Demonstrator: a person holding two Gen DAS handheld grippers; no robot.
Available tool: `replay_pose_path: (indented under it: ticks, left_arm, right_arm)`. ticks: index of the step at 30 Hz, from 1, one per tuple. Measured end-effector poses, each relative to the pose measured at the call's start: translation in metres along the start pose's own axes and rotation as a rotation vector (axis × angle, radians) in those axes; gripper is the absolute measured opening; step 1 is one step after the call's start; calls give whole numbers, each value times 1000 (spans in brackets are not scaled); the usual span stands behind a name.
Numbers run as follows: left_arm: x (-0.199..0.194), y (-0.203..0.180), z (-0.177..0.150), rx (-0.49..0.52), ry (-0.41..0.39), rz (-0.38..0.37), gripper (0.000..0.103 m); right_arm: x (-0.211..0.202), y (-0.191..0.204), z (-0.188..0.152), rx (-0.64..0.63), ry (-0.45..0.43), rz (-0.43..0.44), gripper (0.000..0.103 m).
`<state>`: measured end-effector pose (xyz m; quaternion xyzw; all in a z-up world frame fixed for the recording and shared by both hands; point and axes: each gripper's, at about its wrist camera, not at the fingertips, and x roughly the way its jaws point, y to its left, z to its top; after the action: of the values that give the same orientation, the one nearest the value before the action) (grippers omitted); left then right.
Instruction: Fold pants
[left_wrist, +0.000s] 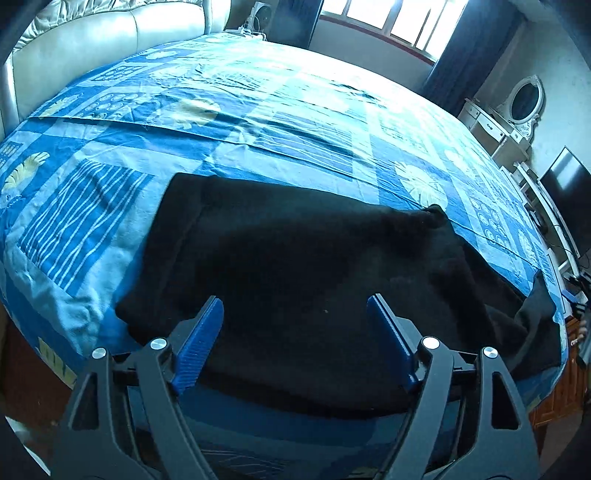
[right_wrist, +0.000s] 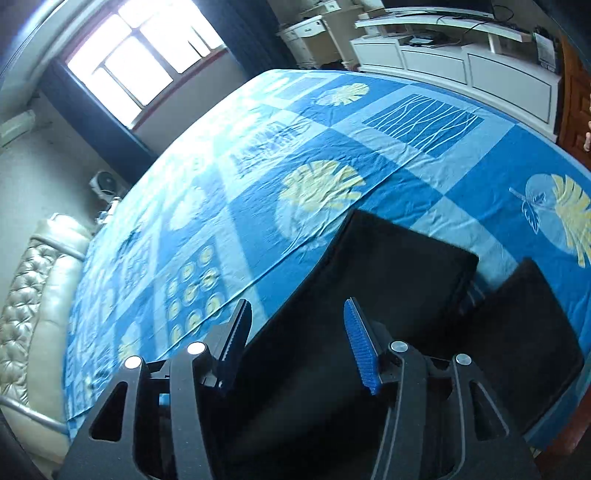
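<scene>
The black pants (left_wrist: 295, 258) are lying flat on the bed (left_wrist: 258, 122), near its closest edge, on top of a blue patterned sheet (left_wrist: 92, 206) printed with stripes, leaves and dotted squares. In the left wrist view they are reading as one broad dark slab, with a folded edge running along the left side and a small corner sticking up at the far right. In the right wrist view the pants (right_wrist: 388, 266) are showing as two dark panels side by side with a narrow gap of sheet between them; the cloth is so dark that I cannot tell how many layers are stacked.

The left gripper (left_wrist: 295, 306) is hovering over the near part of the pants, its blue-padded fingers (left_wrist: 201, 339) standing wide apart with nothing between them. The right gripper (right_wrist: 297, 310) is hanging over the left panel of the pants, its fingers (right_wrist: 360, 347) also parted and gripping nothing; one is lying over the sheet's edge of the cloth, the other over the black fabric.

A pale padded headboard (left_wrist: 92, 40) is sitting at the far side of the bed, a bright window (left_wrist: 399, 18) with dark curtains is lighting the room, and a white cabinet (right_wrist: 461, 62) is standing beyond the foot of the bed.
</scene>
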<state>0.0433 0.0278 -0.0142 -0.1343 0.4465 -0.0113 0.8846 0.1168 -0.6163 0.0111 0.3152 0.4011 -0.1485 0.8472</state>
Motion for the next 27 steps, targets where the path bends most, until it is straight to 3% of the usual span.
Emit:
replay_pose_path:
  ticks: [6, 9, 12, 13, 14, 15, 22, 27]
  left_arm:
    - [-6, -41, -22, 12, 31, -110, 82]
    - [-3, -61, -31, 42, 46, -141, 83]
    - [5, -75, -38, 84, 60, -146, 83]
    - [8, -79, -40, 104, 64, -143, 83]
    - [11, -81, -41, 120, 71, -136, 83]
    - [14, -83, -42, 130, 82, -132, 83]
    - [15, -84, -45, 133, 85, -132, 84]
    - [13, -85, -46, 120, 86, -139, 84]
  right_arm:
    - [73, -1, 45, 43, 67, -213, 52]
    - [103, -8, 47, 52, 130, -341, 52]
    - [110, -13, 43, 59, 137, -367, 48]
    - [108, -12, 43, 45, 134, -365, 39]
    - [105, -12, 43, 35, 130, -334, 20]
    - [99, -15, 43, 50, 129, -283, 13]
    - [-8, -40, 33, 105, -61, 55, 11]
    - [-96, -99, -5, 169, -234, 214, 10]
